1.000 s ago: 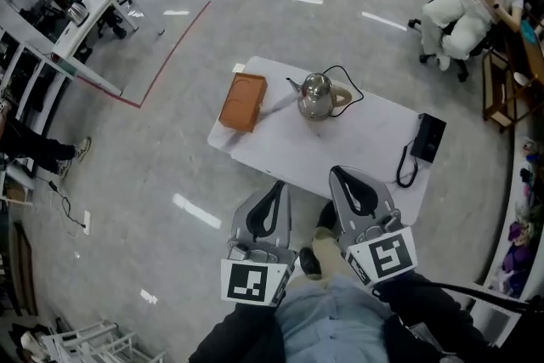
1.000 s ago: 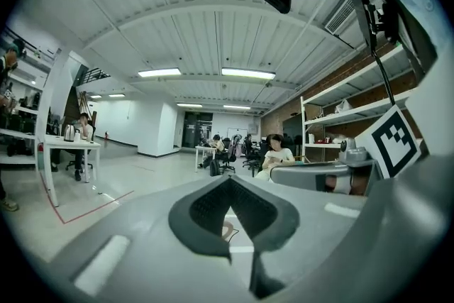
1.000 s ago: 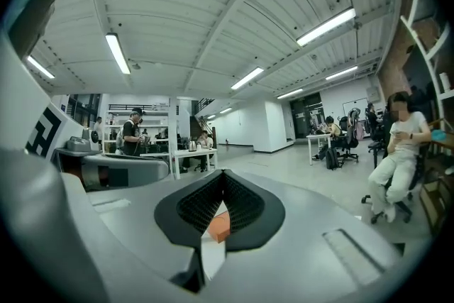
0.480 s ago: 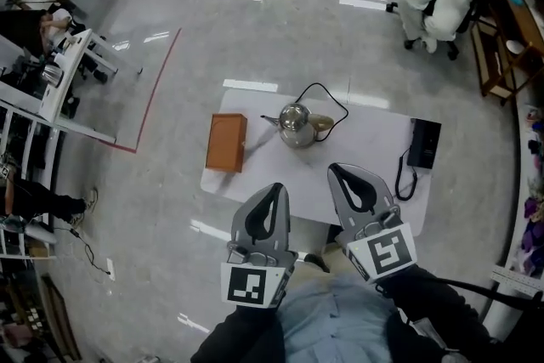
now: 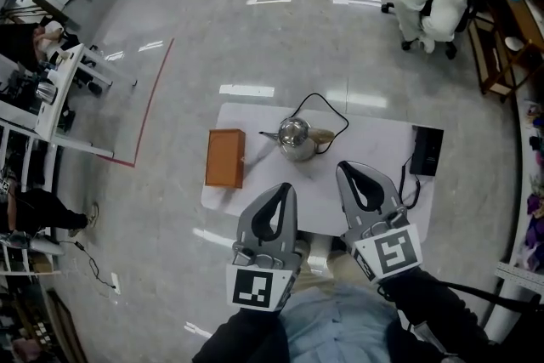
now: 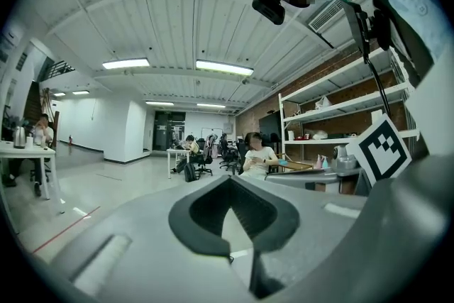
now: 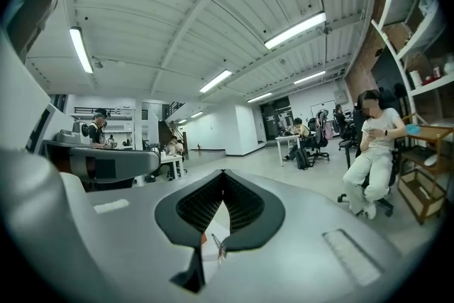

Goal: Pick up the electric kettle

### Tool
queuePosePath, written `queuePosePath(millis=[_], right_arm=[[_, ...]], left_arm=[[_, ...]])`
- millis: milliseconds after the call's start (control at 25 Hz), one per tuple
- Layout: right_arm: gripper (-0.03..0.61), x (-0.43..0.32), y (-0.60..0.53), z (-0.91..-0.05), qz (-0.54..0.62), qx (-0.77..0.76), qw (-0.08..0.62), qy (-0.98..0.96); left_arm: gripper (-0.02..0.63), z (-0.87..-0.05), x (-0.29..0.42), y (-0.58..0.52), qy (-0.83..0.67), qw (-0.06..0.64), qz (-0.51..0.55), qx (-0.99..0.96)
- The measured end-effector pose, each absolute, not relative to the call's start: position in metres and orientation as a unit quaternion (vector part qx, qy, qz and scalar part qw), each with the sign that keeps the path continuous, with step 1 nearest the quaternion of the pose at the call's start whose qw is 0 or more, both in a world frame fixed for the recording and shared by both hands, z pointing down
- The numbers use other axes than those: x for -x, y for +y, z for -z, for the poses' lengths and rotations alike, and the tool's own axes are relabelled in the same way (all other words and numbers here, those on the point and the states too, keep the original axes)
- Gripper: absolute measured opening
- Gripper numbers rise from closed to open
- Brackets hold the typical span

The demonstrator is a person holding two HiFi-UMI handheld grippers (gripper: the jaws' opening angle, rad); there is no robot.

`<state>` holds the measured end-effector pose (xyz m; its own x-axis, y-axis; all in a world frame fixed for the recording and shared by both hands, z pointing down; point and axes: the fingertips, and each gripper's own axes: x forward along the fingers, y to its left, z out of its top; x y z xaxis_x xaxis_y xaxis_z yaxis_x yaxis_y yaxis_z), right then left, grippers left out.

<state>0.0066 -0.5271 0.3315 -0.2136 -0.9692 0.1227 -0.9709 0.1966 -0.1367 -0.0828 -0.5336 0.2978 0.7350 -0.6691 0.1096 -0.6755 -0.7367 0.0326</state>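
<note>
White table [image 5: 374, 150]: one electric kettle [image 5: 295, 138], one brown box [image 5: 225, 158].

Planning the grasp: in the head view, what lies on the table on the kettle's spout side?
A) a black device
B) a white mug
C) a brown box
C: the electric kettle points its spout at the brown box; the black device lies on its handle side.

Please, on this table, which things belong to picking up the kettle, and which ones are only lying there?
For the job: electric kettle; black cord looped beside it; left tool and right tool, both shut and empty.
Lying about: brown box left of the kettle; black device at the table's right end.
</note>
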Motion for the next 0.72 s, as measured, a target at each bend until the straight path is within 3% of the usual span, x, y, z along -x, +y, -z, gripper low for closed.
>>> queuePosePath(millis=[720], right_arm=[[0.026, 0.026, -0.595, -0.441, -0.113, -0.673, 0.030, -0.731]], left_arm=[[0.000, -0.412, 0.121, -0.616, -0.321, 0.068, -0.046, -0.944]])
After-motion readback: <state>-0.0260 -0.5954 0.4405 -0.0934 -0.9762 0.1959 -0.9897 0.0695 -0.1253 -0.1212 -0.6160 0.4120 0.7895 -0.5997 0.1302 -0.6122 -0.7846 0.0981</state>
